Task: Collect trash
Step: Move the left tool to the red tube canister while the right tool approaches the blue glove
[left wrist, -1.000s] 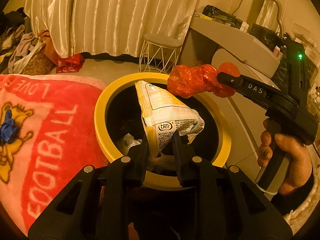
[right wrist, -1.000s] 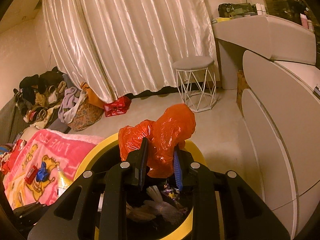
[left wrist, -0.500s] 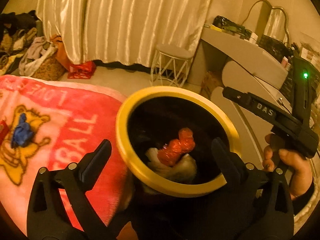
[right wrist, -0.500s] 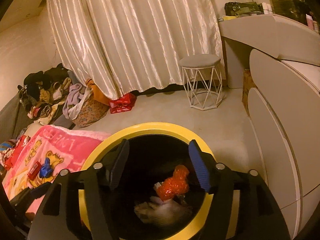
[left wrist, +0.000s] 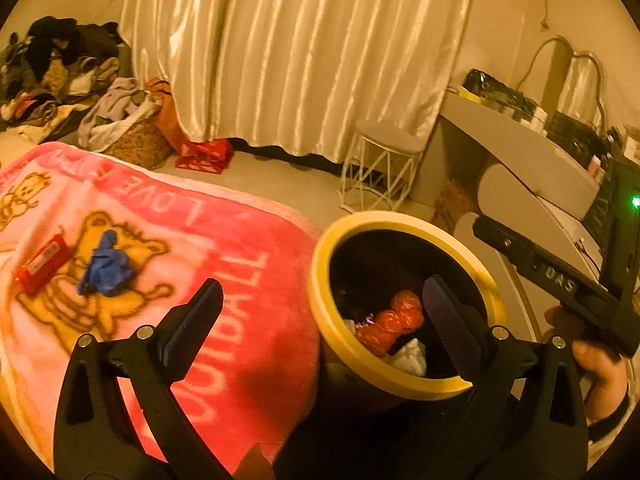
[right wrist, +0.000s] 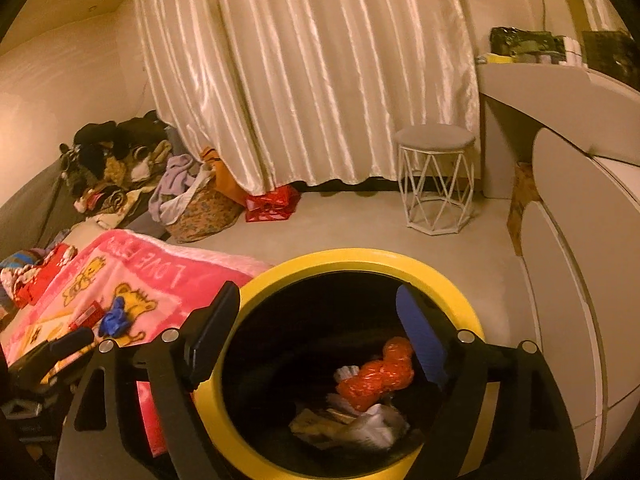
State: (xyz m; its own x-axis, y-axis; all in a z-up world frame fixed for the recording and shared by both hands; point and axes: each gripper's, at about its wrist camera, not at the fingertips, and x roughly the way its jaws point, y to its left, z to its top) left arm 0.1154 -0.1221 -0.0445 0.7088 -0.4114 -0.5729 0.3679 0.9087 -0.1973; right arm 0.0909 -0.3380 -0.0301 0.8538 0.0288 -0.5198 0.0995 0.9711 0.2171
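Hanging across the back of the room from eleven to one o'clock, a pale satin curtain [right wrist: 304, 80] is filling most of the right wrist view, with a white dresser [right wrist: 568, 240] curving down the three o'clock side. Spreading over the nine o'clock side of the left wrist view, a pink blanket [left wrist: 224, 280] printed with bears and lettering is lying just beside the bin. Sitting at six o'clock in the right wrist view, a black bin with a yellow rim [right wrist: 360, 258] is holding the collected trash: a crumpled red plastic bag [right wrist: 378, 378] is resting on top of pale wrappers [right wrist: 360, 428] at the bottom. Standing at one o'clock on the floor, a wire-legged stool [right wrist: 436, 184] is well apart from the bin, and a heap of clothes [right wrist: 120, 172] is piling up at ten o'clock. The right gripper [right wrist: 320, 332] is hovering over the bin mouth with its jaws opening, nothing between them but the view down into the bin. The left gripper [left wrist: 320, 320] is reaching over the blanket's edge and the bin's rim with its jaws spread as wide as they go, pinching nothing. Lying on the blanket at nine o'clock in the left wrist view, a blue crumpled glove [left wrist: 106, 270] is touching nothing but the fabric, and a small red packet [left wrist: 44, 264] is lying just beside it.
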